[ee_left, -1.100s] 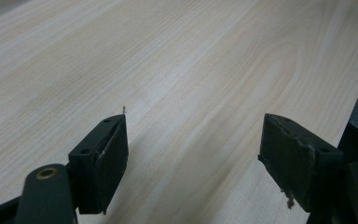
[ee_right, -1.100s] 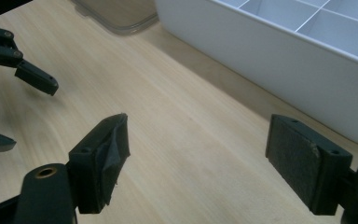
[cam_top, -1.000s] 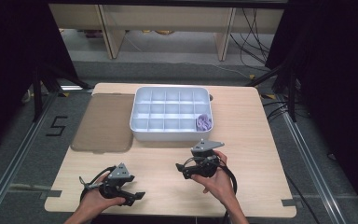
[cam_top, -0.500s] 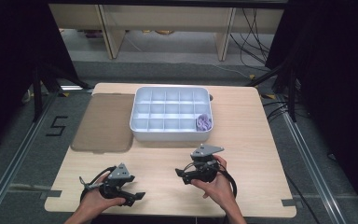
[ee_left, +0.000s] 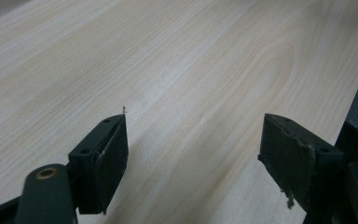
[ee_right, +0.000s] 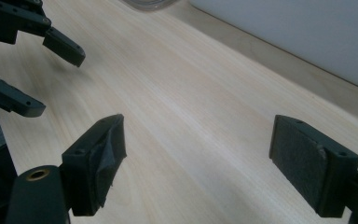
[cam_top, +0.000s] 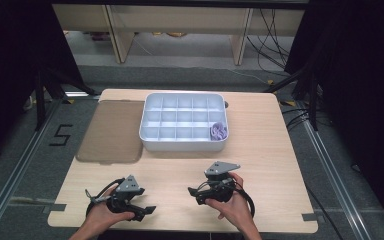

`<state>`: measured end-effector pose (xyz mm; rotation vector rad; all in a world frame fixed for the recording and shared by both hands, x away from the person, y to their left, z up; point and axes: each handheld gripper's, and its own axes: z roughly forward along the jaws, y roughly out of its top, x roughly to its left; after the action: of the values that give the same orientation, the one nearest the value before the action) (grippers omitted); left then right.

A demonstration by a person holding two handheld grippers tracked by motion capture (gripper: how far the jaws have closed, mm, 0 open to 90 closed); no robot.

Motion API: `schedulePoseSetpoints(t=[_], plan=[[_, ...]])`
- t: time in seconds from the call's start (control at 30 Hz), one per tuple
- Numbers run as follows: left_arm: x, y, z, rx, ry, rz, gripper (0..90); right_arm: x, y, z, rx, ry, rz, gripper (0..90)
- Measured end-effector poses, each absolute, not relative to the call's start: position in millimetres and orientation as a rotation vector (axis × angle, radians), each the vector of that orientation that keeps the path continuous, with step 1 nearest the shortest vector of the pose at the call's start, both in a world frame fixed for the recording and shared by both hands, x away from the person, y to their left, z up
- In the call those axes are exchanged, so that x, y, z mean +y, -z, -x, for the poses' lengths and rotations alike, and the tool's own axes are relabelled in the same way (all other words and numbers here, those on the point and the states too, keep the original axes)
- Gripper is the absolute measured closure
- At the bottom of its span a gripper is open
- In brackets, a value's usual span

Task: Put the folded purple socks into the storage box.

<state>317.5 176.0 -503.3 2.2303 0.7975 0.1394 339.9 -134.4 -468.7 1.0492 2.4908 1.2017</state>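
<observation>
A white compartment tray [cam_top: 152, 134] stands at the middle back of the wooden table. A small purple thing [cam_top: 218, 131] lies in its near right compartment. My left gripper [cam_top: 147, 205] rests near the front edge, held in a hand, pointing right. Its jaws stand wide open over bare wood [ee_left: 193, 149] with nothing between them. My right gripper [cam_top: 194, 194] is held in front of the tray, pointing left toward the left one. It is open and empty too [ee_right: 198, 158]. In the right gripper view, the left gripper [ee_right: 51, 79] shows at the upper left, and the tray's white wall [ee_right: 307, 32] at the upper right.
A flat brown translucent lid [cam_top: 112, 131] lies left of the tray, touching its side. Bare wood stretches between the two grippers and to the right of the tray. The table's front edge [cam_top: 180, 231] is just behind both hands.
My right gripper has drawn back slightly toward the near edge of the table. The left gripper and the tray have stayed put.
</observation>
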Motion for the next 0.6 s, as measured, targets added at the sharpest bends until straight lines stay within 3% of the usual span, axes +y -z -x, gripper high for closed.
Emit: schedulePoseSetpoints(t=[0.6], plan=[[174.5,504.0,-316.0,0.814,-0.128,-2.219,23.3,-136.8,481.3,-323.9,2.526,-1.173,-1.025,17.9]])
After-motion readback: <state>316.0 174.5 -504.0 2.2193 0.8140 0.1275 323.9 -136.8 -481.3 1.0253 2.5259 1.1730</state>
